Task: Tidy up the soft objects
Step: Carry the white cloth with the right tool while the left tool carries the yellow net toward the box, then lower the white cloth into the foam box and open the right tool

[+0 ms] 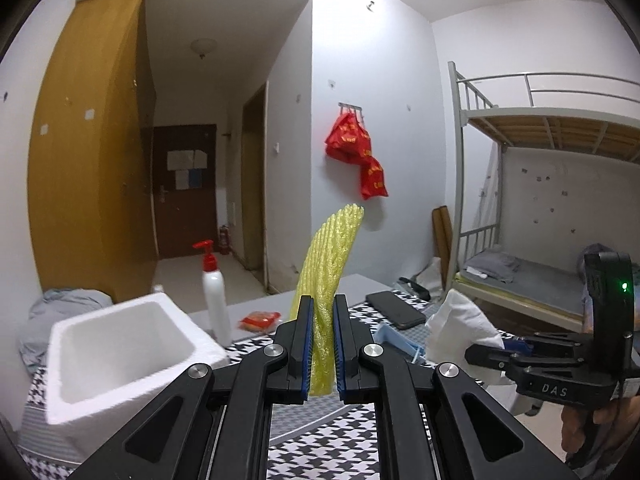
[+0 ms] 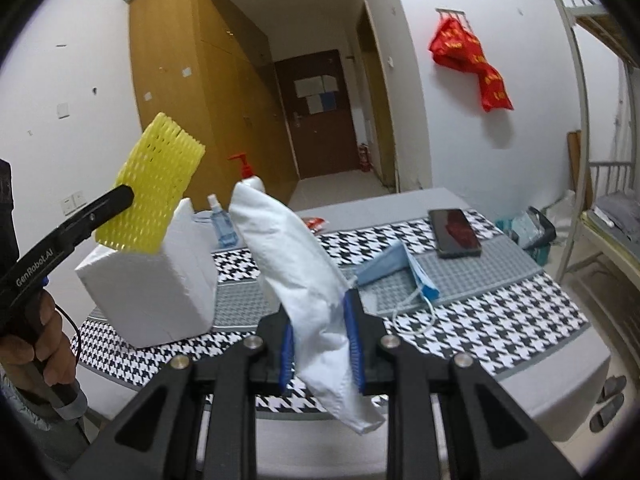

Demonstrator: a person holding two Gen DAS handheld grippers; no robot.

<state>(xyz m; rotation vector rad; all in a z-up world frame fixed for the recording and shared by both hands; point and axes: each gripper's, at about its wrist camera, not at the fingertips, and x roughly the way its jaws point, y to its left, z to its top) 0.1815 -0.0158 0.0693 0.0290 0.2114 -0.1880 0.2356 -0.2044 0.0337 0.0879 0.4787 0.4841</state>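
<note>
Left gripper (image 1: 322, 344) pinching yellow foam fruit net (image 1: 330, 264), right gripper (image 2: 320, 344) clamped on white tissue pack (image 2: 304, 280), both aloft near empty white foam box (image 1: 120, 356); blue face mask (image 2: 400, 272) left on table (image 2: 500, 320); seemingly nothing stowed yet.

Even indoor light, soft shadows, fisheye-bent edges, dark corners

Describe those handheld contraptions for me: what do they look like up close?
Each is a black plastic pistol-grip tool with hinged linkage arms joined by silver round pivots, ending in jaws lined with ribbed blue pads. The left gripper carries white "GenRobot.AI" lettering on its side. The right gripper shows "DAS" lettering and a small green light. A thin black cable loops near one handle; a grey sleeve cuff shows.
</note>
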